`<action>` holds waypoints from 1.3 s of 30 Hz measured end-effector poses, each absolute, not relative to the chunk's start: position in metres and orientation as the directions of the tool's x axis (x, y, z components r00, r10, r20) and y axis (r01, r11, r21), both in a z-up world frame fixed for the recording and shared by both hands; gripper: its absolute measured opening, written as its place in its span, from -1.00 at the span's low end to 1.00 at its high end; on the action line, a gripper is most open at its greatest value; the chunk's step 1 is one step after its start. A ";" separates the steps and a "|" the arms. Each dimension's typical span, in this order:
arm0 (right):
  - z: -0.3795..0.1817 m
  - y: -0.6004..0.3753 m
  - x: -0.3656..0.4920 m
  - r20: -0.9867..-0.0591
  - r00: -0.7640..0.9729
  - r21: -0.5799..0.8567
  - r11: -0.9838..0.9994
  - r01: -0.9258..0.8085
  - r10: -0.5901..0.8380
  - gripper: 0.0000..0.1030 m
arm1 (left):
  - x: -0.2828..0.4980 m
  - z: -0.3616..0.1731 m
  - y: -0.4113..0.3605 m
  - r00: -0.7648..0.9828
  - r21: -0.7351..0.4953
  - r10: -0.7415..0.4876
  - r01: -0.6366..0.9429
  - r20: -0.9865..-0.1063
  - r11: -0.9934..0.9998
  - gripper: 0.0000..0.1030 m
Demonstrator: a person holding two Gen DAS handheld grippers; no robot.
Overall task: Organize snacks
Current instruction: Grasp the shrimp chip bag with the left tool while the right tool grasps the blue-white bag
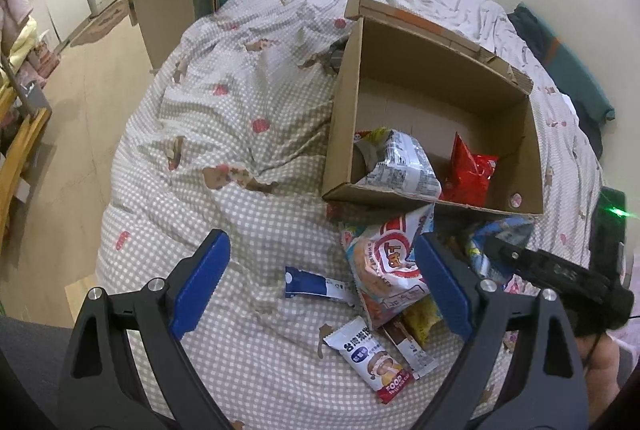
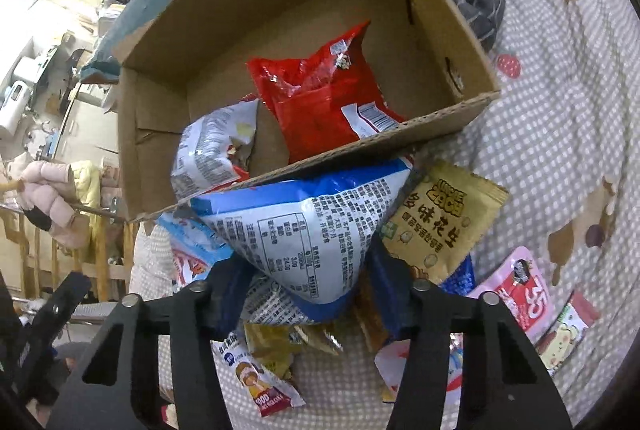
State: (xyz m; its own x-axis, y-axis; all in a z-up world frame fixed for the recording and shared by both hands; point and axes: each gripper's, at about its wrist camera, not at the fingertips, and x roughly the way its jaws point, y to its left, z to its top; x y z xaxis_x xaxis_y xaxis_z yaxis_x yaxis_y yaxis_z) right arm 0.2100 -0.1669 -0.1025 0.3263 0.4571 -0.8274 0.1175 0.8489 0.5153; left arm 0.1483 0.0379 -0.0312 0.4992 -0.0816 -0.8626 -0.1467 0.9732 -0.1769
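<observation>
Right gripper: blue pads mostly hidden behind the blue-and-white snack bag, so contact is hard to confirm, but the bag bulges out between the two fingers and appears pinched at its lower end. Bag's top edge is tucked under the near wall of the cardboard box; its printed side, a nutrition table, faces the camera. Several packets beneath the gripper are half covered and unreadable. Left gripper: fingers spread wide, nothing between them, hovering over the checked bedspread. A red-and-white round-logo bag lies just beside its right blue pad, partly behind it. A small blue-and-white wrapper lies between the fingers, further ahead; a white-and-red cake packet lies nearer the camera. Box is open-topped corrugated board with torn flap edges, resting on the soft quilt. Inside: a glossy crinkled red bag and a silver-grey bag leaning over the near wall. A matte gold peanut packet lies outside, touching the held bag's right side.
</observation>
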 end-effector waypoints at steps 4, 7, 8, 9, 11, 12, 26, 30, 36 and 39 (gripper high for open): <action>-0.086 -0.175 0.195 -0.811 0.343 0.538 0.834 0.120 0.474 0.00 | 0.153 -0.044 0.038 0.454 -0.216 -0.120 -0.166 -0.883 0.962 0.78; -0.067 -0.186 0.181 -0.782 0.386 0.567 0.816 0.114 0.490 -0.01 | 0.159 -0.059 0.030 0.403 -0.225 -0.145 -0.158 -0.904 0.962 0.78; -0.062 -0.188 0.176 -0.774 0.399 0.573 0.812 0.111 0.492 -0.01 | 0.162 -0.064 0.024 0.384 -0.208 -0.139 -0.145 -0.913 0.967 0.78; -0.057 -0.193 0.170 -0.763 0.415 0.584 0.805 0.110 0.496 -0.01 | 0.163 -0.068 0.020 0.376 -0.198 -0.133 -0.138 -0.917 0.970 0.78; -0.051 -0.200 0.162 -0.748 0.437 0.595 0.796 0.110 0.499 -0.02 | 0.170 -0.078 0.007 0.351 -0.187 -0.136 -0.116 -0.926 0.975 0.78; -0.049 -0.204 0.159 -0.740 0.451 0.602 0.790 0.114 0.499 -0.02 | 0.172 -0.081 0.004 0.341 -0.189 -0.142 -0.109 -0.929 0.976 0.78; -0.046 -0.214 0.158 -0.712 0.494 0.627 0.768 0.127 0.499 -0.02 | 0.202 -0.130 -0.043 0.226 -0.247 -0.229 -0.055 -0.947 0.967 0.37; -0.047 -0.216 0.159 -0.714 0.493 0.627 0.768 0.133 0.497 -0.02 | 0.202 -0.134 -0.041 0.217 -0.257 -0.232 -0.092 -0.948 0.962 0.05; -0.046 -0.211 0.160 -0.714 0.493 0.622 0.774 0.120 0.497 -0.02 | 0.193 -0.117 -0.036 0.245 -0.253 -0.229 -0.068 -0.942 0.965 -0.34; -0.046 -0.207 0.162 -0.714 0.492 0.618 0.778 0.110 0.498 -0.02 | 0.183 -0.105 -0.036 0.269 -0.243 -0.219 -0.062 -0.938 0.968 -0.36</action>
